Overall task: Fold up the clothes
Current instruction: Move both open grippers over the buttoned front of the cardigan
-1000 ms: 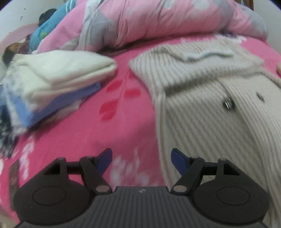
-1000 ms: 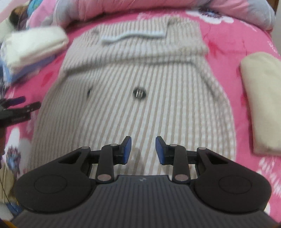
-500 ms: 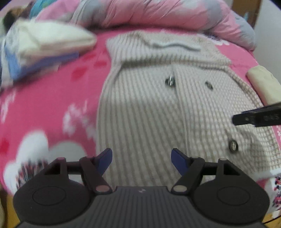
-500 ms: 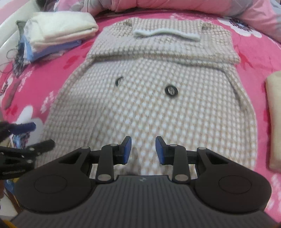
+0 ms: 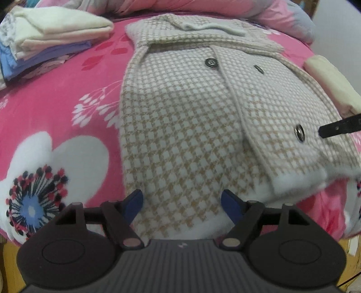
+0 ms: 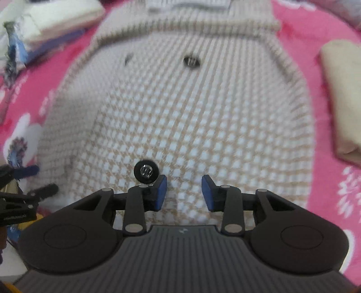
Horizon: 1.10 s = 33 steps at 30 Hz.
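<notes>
A beige-and-white houndstooth jacket [image 5: 191,126] lies flat and buttoned on the pink flowered bedsheet [image 5: 56,101], collar at the far end. My left gripper [image 5: 181,204] hovers over the left part of its near hem, jaws wide and opening; fabric lies below them, not pinched. My right gripper [image 6: 184,191] is low over the jacket [image 6: 191,112] beside a dark button [image 6: 146,172], jaws a little apart and opening, nothing pressed between the pads. A right finger [image 5: 338,129] pokes in at the left view's right edge. The left gripper [image 6: 33,180] shows at the right view's left edge.
A stack of folded clothes [image 5: 52,33] sits at the far left of the bed. A folded cream garment [image 5: 331,85] lies to the right of the jacket. A rumpled pink and grey duvet [image 5: 225,9] is heaped along the back. The bed's near edge is just below the hem.
Both views have slid toward the jacket's near hem. The left gripper swung from the pink sheet beside the stack onto the jacket. The right gripper sank closer to the lower button.
</notes>
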Each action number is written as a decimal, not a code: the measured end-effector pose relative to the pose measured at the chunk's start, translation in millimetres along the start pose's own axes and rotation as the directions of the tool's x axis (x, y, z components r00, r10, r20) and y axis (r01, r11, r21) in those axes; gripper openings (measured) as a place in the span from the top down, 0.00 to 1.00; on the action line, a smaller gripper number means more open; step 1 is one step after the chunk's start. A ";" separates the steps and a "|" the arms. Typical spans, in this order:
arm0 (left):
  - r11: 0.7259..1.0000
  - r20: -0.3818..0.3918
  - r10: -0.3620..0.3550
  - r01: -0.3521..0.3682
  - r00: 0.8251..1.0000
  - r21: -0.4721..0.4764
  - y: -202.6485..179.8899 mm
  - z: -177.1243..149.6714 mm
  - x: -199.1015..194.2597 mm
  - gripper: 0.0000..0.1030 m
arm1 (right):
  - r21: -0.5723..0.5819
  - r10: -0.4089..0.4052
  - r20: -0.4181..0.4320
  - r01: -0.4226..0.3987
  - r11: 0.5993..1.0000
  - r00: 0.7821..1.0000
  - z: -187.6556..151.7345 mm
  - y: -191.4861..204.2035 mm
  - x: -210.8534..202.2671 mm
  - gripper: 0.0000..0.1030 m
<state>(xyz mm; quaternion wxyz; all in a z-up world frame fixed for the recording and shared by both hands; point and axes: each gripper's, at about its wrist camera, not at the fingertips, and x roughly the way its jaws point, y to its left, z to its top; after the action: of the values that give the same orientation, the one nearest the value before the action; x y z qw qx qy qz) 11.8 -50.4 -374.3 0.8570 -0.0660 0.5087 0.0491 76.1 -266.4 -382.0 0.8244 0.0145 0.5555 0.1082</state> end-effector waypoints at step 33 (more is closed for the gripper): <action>0.989 0.035 -0.065 0.059 0.997 0.135 -41.6 83.2 20.1 0.27 | 0.026 -0.019 0.111 0.016 1.000 0.994 39.7 7.6 11.8 0.68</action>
<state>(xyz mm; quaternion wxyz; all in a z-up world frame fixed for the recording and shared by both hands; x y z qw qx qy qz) 99.7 -77.5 -350.0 0.8706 -0.0231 0.4914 -0.0106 115.6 -252.9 -376.5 0.8547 0.0259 0.5101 0.0927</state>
